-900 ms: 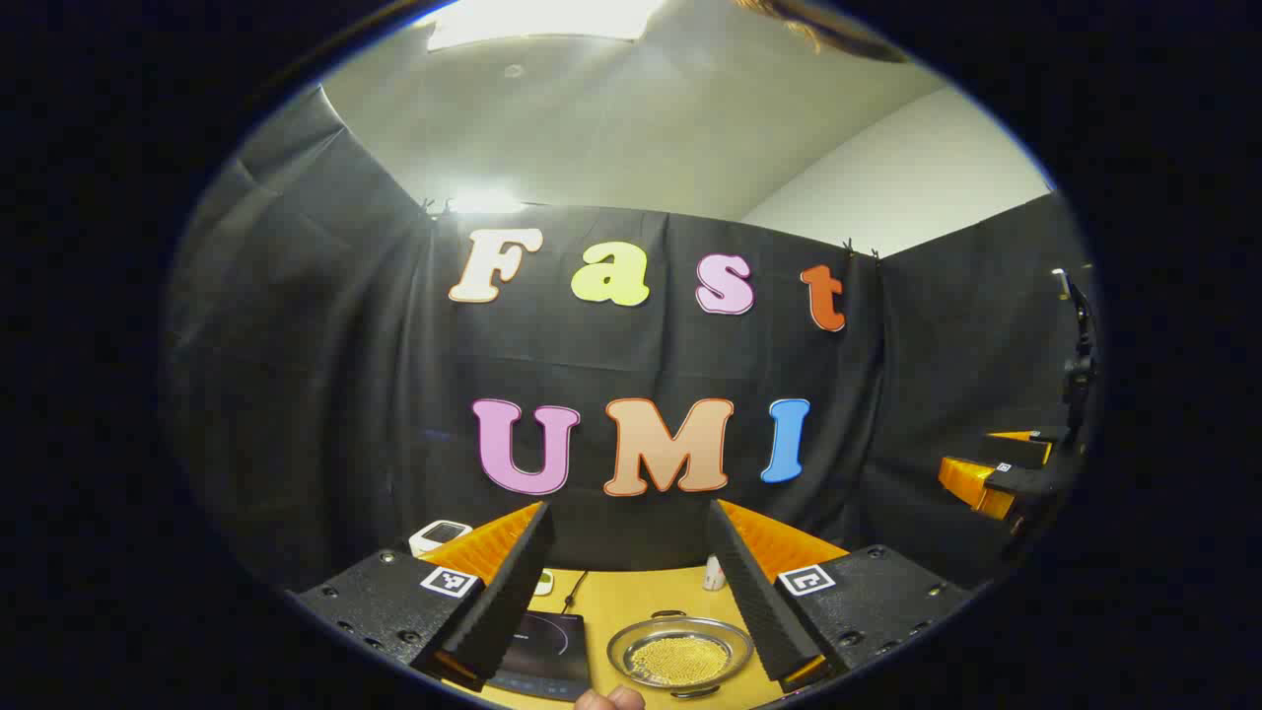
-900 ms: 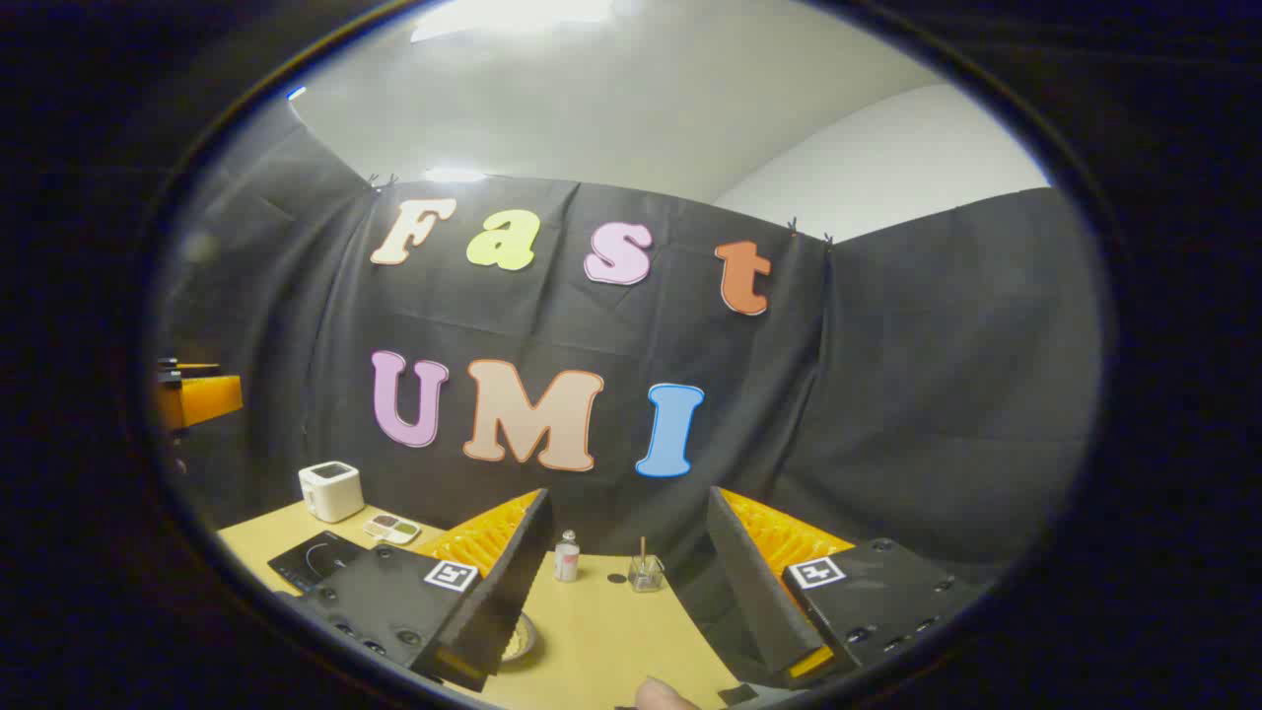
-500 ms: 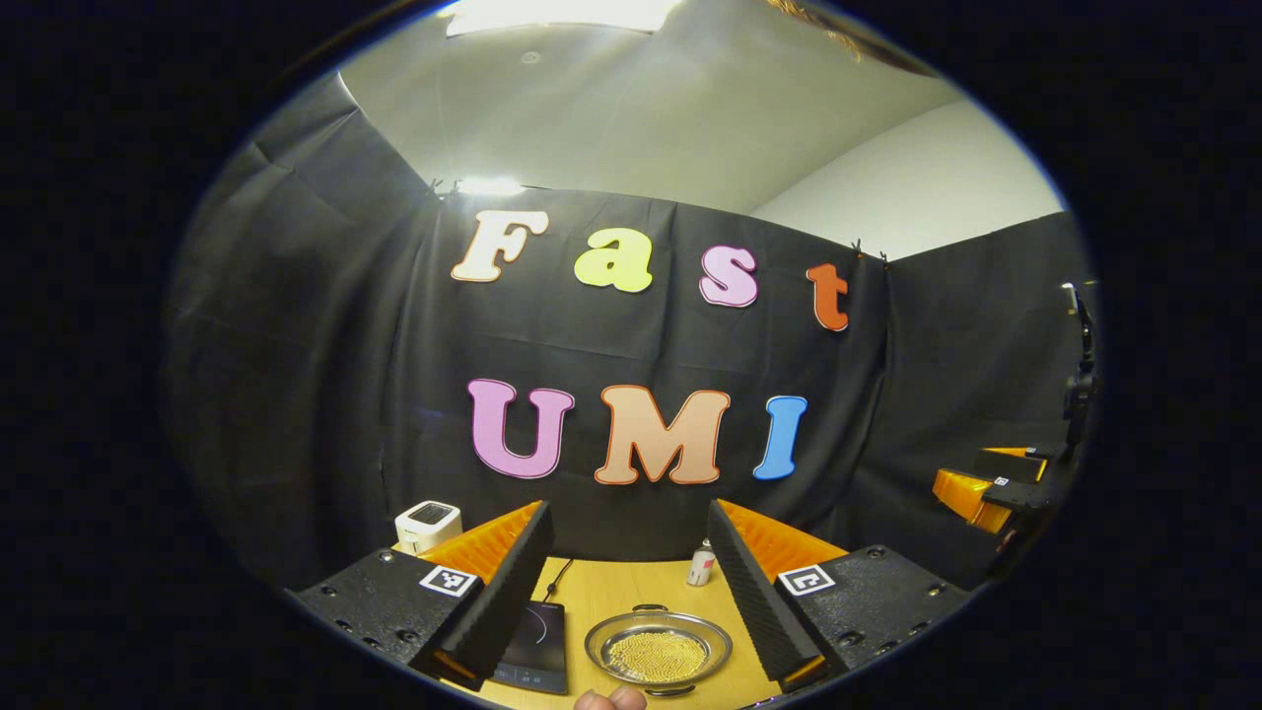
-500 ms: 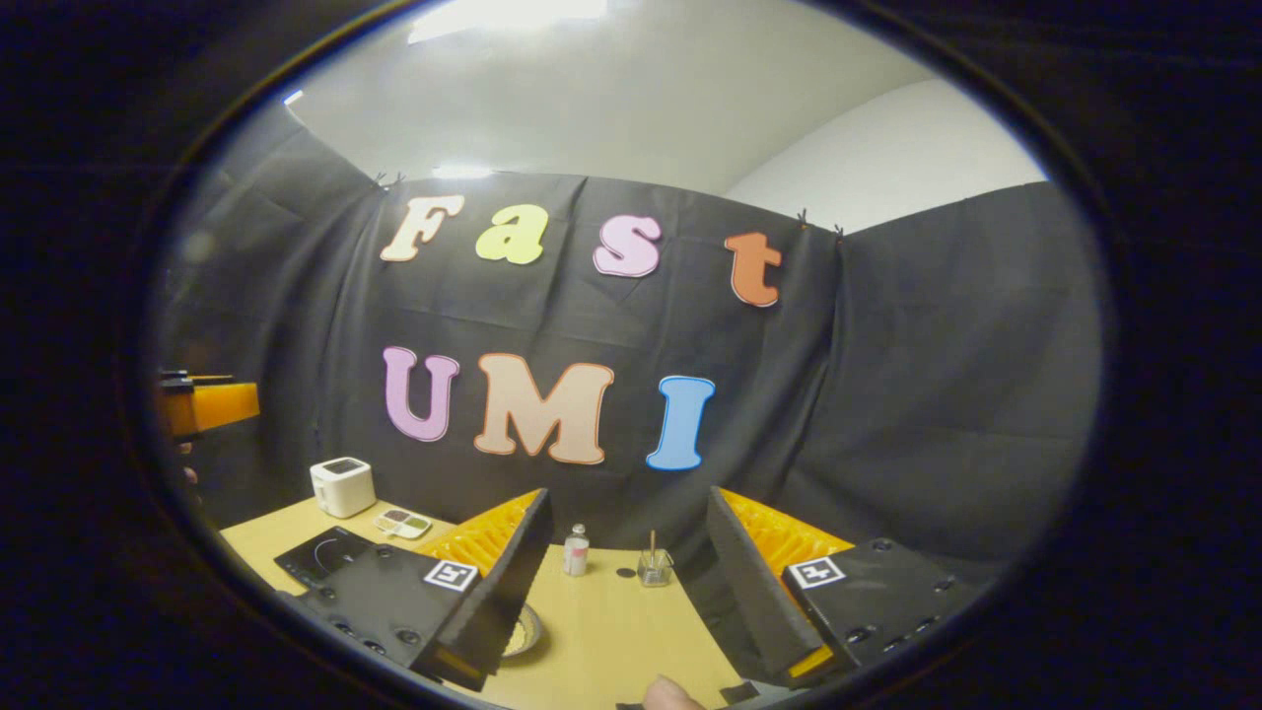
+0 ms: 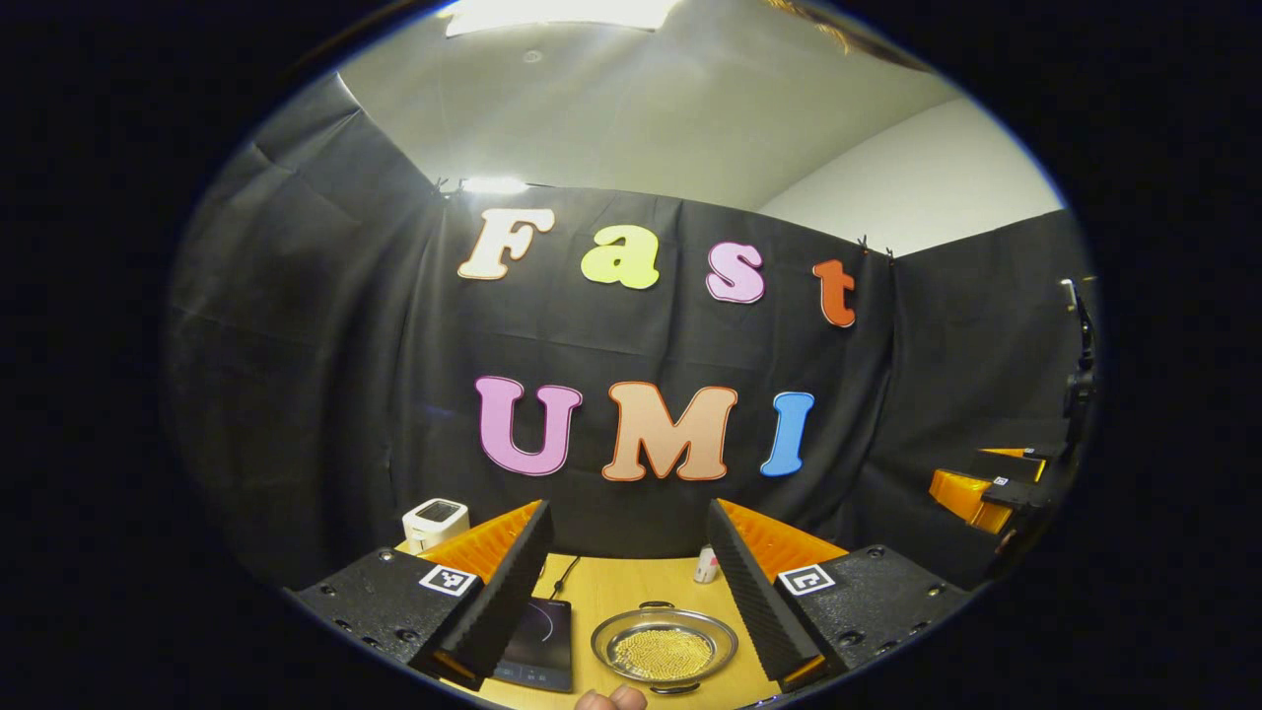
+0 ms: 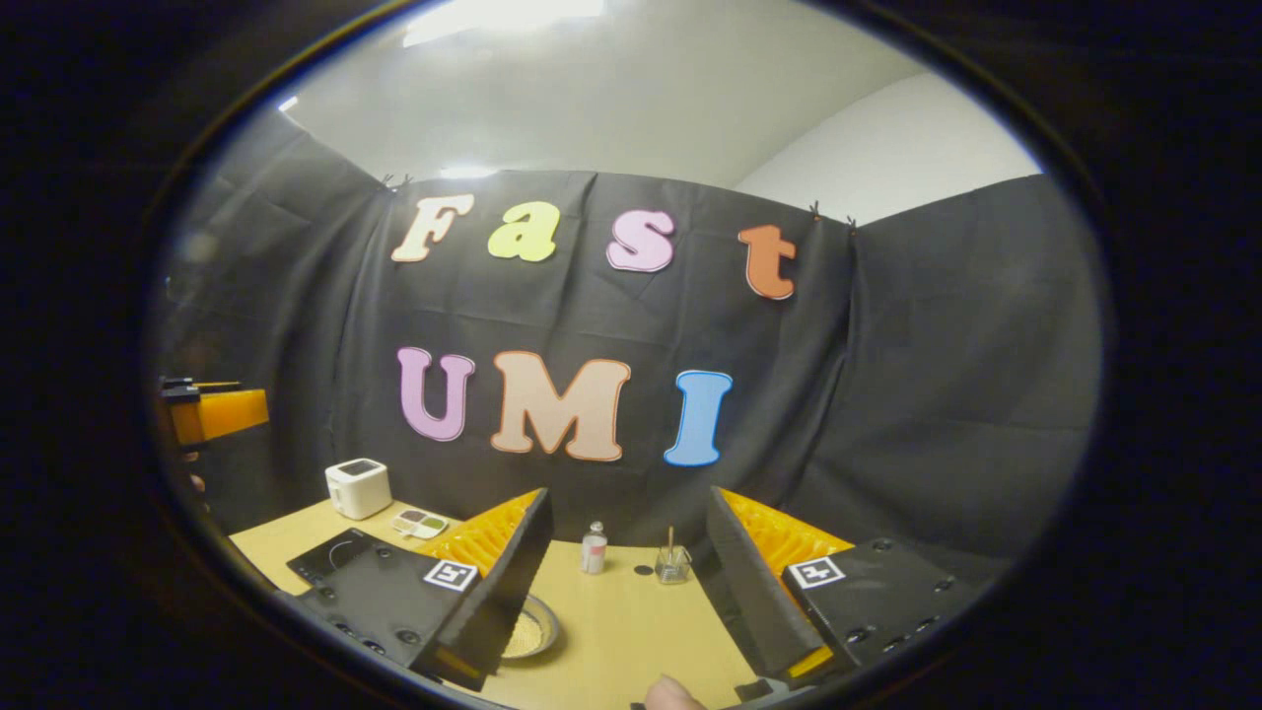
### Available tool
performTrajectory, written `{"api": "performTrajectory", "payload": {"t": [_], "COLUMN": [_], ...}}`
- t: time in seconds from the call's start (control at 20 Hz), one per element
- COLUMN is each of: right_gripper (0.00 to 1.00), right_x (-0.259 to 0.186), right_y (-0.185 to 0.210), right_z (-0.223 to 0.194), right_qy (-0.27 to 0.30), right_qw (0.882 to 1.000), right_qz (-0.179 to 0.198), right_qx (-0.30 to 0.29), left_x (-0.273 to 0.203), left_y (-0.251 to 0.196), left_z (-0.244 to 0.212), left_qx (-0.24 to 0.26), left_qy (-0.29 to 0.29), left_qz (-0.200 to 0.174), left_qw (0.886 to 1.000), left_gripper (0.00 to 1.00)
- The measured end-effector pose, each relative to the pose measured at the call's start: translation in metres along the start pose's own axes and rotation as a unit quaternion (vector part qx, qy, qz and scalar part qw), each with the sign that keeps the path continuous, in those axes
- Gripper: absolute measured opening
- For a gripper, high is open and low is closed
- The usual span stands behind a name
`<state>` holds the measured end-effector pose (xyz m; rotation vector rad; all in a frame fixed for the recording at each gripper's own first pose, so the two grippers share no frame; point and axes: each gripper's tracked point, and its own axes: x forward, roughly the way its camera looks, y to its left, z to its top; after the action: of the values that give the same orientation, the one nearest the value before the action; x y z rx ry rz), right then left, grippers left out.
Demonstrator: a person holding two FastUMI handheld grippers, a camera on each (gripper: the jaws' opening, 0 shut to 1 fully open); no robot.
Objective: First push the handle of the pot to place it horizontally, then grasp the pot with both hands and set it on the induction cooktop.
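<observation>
- The left gripper (image 5: 628,582) is held above the near side of the wooden table (image 5: 631,592), its two fingers spread wide apart and pinching nothing.
- Between these fingers, in the left gripper view, the pot (image 5: 664,646) sits on the table: a shallow steel pan with small yellow grains inside.
- The pot has two small loop handles; one handle (image 5: 655,605) is at the far rim and another is at the near rim.
- The induction cooktop (image 5: 540,646), a flat black plate, lies just beside the pot on its left side, partly hidden behind the left finger. The pot does not touch it.
- Beyond the pot, near the black cloth wall, stands a small white bottle (image 5: 706,564).
- A white box-shaped device (image 5: 435,521) stands farther back than the cooktop, at the table's far left corner.
- A fingertip of the person (image 5: 609,699) shows at the bottom edge, nearer than the pot.
- The right gripper (image 6: 628,582) is also spread open and holds nothing; its fingers point over bare table to the right of the pot.
- In the right gripper view the pot (image 6: 529,631) peeks out from behind the left finger.
- Behind the pot in this view are the small white bottle (image 6: 594,548) and a small glass jar (image 6: 672,564) with a stick in it.
</observation>
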<state>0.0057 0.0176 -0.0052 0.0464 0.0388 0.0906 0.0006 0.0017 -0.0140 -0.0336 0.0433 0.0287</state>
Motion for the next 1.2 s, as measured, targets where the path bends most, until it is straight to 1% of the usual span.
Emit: {"api": "performTrajectory", "payload": {"t": [0.05, 0.1, 0.2, 0.25, 0.3, 0.45, 0.5, 0.55, 0.6, 0.65, 0.7, 0.8, 0.85, 0.9, 0.95, 1.0, 1.05, 1.1, 1.15, 1.2], "right_gripper": [0.96, 0.98, 0.93, 0.92, 0.94, 0.94, 0.94, 0.91, 0.84, 0.77, 0.77, 0.37, 0.29, 0.25, 0.22, 0.05, 0.06, 0.02, 0.0, 0.02], "right_x": [0.001, 0.002, 0.002, 0.003, 0.003, 0.004, 0.005, 0.005, 0.005, 0.005, 0.01, 0.011, 0.008, 0.025, 0.021, 0.015, 0.015, 0.008, 0.013, 0.014], "right_y": [0.002, 0.002, 0.007, 0.009, 0.011, 0.022, 0.026, 0.029, 0.032, 0.039, 0.045, 0.052, 0.059, 0.067, 0.078, 0.089, 0.098, 0.104, 0.109, 0.111], "right_z": [0.001, 0.0, -0.003, -0.003, -0.003, -0.003, -0.004, -0.003, -0.005, -0.007, -0.012, -0.018, -0.019, -0.028, -0.033, -0.039, -0.041, -0.045, -0.051, -0.056], "right_qy": [0.0, 0.002, 0.006, 0.008, 0.008, 0.011, 0.012, 0.012, 0.014, 0.018, 0.024, 0.034, 0.037, 0.043, 0.056, 0.067, 0.076, 0.083, 0.092, 0.098], "right_qw": [1.0, 1.0, 1.0, 1.0, 1.0, 1.0, 1.0, 1.0, 1.0, 0.999, 0.999, 0.999, 0.998, 0.998, 0.996, 0.995, 0.994, 0.992, 0.991, 0.991], "right_qz": [0.001, 0.002, 0.007, 0.008, 0.01, 0.018, 0.021, 0.02, 0.024, 0.031, 0.029, 0.03, 0.036, 0.042, 0.054, 0.065, 0.07, 0.075, 0.074, 0.068], "right_qx": [0.0, 0.0, 0.001, 0.001, 0.003, 0.006, 0.007, 0.008, 0.012, 0.018, 0.019, 0.022, 0.026, 0.031, 0.035, 0.039, 0.044, 0.051, 0.058, 0.063], "left_x": [-0.001, -0.001, -0.002, -0.003, -0.003, -0.005, -0.005, -0.004, -0.006, -0.007, -0.008, -0.01, -0.011, -0.012, -0.014, -0.015, -0.015, -0.015, -0.016, -0.017], "left_y": [0.001, 0.002, 0.006, 0.009, 0.012, 0.017, 0.019, 0.021, 0.024, 0.026, 0.028, 0.034, 0.038, 0.041, 0.041, 0.043, 0.044, 0.047, 0.05, 0.053], "left_z": [0.001, 0.0, -0.004, -0.003, -0.003, -0.004, -0.005, -0.005, -0.003, -0.004, -0.005, -0.007, -0.008, -0.01, -0.012, -0.014, -0.014, -0.014, -0.013, -0.012], "left_qx": [-0.001, -0.001, -0.002, -0.002, -0.004, -0.001, 0.0, 0.001, 0.002, 0.004, 0.004, 0.008, 0.008, 0.006, 0.003, 0.0, -0.002, -0.003, -0.003, -0.003], "left_qy": [0.0, -0.001, 0.002, 0.003, 0.003, 0.003, 0.004, 0.002, 0.002, 0.002, 0.002, 0.002, 0.004, 0.005, 0.006, 0.007, 0.008, 0.006, 0.006, 0.005], "left_qz": [0.0, 0.001, 0.004, 0.006, 0.007, 0.01, 0.01, 0.011, 0.012, 0.012, 0.012, 0.013, 0.014, 0.014, 0.013, 0.01, 0.007, 0.003, 0.002, 0.0], "left_qw": [1.0, 1.0, 1.0, 1.0, 1.0, 1.0, 1.0, 1.0, 1.0, 1.0, 1.0, 1.0, 1.0, 1.0, 1.0, 1.0, 1.0, 1.0, 1.0, 1.0], "left_gripper": [0.92, 0.95, 0.95, 0.92, 0.92, 0.92, 0.95, 0.95, 0.95, 0.92, 0.92, 0.92, 0.92, 0.95, 0.95, 0.92, 0.92, 0.92, 0.95, 0.92]}}
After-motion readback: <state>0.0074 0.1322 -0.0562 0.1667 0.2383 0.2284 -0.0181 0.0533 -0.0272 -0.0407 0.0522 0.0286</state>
